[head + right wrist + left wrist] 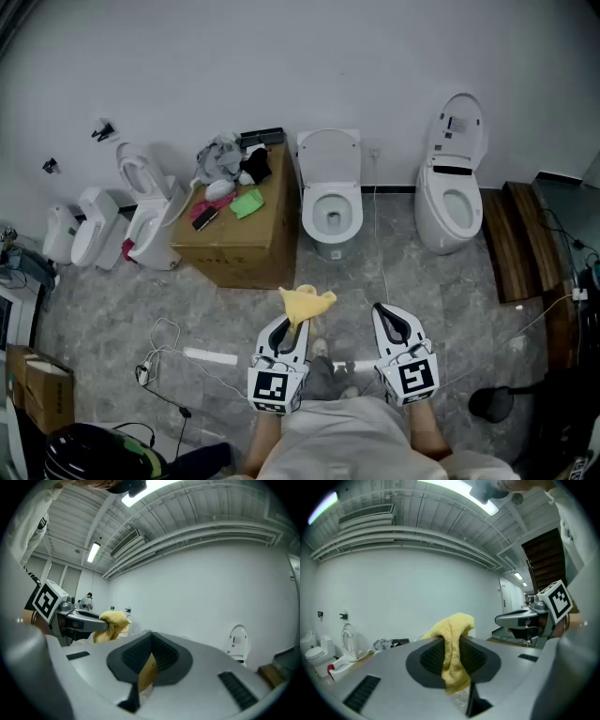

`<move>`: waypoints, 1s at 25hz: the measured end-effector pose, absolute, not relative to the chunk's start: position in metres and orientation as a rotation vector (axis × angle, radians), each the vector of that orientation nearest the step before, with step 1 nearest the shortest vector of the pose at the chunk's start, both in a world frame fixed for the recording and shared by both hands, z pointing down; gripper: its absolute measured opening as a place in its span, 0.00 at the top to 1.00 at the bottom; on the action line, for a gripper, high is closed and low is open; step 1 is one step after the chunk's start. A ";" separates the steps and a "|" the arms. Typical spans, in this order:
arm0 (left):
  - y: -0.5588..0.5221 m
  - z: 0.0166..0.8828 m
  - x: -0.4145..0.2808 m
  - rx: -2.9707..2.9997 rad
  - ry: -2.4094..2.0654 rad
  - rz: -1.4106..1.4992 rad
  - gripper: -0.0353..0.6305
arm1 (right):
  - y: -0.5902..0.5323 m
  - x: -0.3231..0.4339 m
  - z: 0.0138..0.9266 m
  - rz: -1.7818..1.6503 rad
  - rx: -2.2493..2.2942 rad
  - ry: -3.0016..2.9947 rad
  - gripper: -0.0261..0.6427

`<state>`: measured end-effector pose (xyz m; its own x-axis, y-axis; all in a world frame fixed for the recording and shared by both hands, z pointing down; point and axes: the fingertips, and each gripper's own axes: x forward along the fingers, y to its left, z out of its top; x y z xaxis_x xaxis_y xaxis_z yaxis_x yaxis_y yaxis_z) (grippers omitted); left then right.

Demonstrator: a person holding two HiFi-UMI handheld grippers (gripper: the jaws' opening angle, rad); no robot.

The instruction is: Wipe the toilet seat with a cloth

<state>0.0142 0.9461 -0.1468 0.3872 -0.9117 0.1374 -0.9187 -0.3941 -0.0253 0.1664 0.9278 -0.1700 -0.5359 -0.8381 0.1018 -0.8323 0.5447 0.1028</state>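
Observation:
My left gripper (pixel 287 326) is shut on a yellow cloth (pixel 305 302), which bunches above its tip. In the left gripper view the cloth (pixel 451 644) hangs pinched between the dark pads. My right gripper (pixel 392 321) is held beside it at the same height, shut with nothing from the scene in it. The right gripper view shows its pads (pixel 161 656) meeting, and the cloth (pixel 112 622) off to the left. A white toilet (pixel 331 208) with its lid raised stands straight ahead against the wall, well beyond both grippers.
A cardboard box (pixel 239 230) piled with rags and small items stands left of the toilet. Another white toilet (pixel 450 197) is at the right, with a wooden bench (pixel 514 239) beside it. More white fixtures (pixel 141 216) sit at the left. Cables (pixel 164 361) trail over the floor.

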 end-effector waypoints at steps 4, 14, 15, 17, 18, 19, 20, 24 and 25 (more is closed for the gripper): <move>0.915 -0.143 0.008 2.578 -1.690 0.192 0.82 | 0.904 0.150 -0.160 -0.074 1.378 -2.687 0.95; 0.806 -0.129 -0.015 2.601 -1.639 0.195 0.82 | 0.798 0.126 -0.143 -0.056 1.386 -2.617 0.95; 0.794 -0.129 -0.019 2.603 -1.635 0.193 0.82 | 0.787 0.123 -0.142 -0.058 1.387 -2.609 0.95; 0.773 -0.128 -0.028 2.610 -1.625 0.199 0.82 | 0.766 0.115 -0.141 -0.064 1.393 -2.598 0.95; 0.764 -0.128 -0.032 2.614 -1.618 0.202 0.82 | 0.757 0.110 -0.141 -0.067 1.396 -2.595 0.95; 0.754 -0.127 -0.036 2.618 -1.610 0.203 0.82 | 0.749 0.106 -0.141 -0.067 1.399 -2.592 0.95; 0.744 -0.126 -0.040 2.622 -1.604 0.202 0.82 | 0.739 0.102 -0.141 -0.066 1.404 -2.588 0.95; 0.704 -0.127 -0.053 2.642 -1.586 0.185 0.82 | 0.703 0.089 -0.142 -0.072 1.436 -2.572 0.95; 0.697 -0.127 -0.055 2.649 -1.580 0.181 0.82 | 0.696 0.087 -0.142 -0.073 1.447 -2.570 0.95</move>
<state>-0.0545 0.6966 -0.1270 0.4707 -0.8731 0.1268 -0.8792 -0.4762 -0.0157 0.0868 0.6963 -0.1419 -0.5051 -0.8515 0.1412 -0.8421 0.5220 0.1356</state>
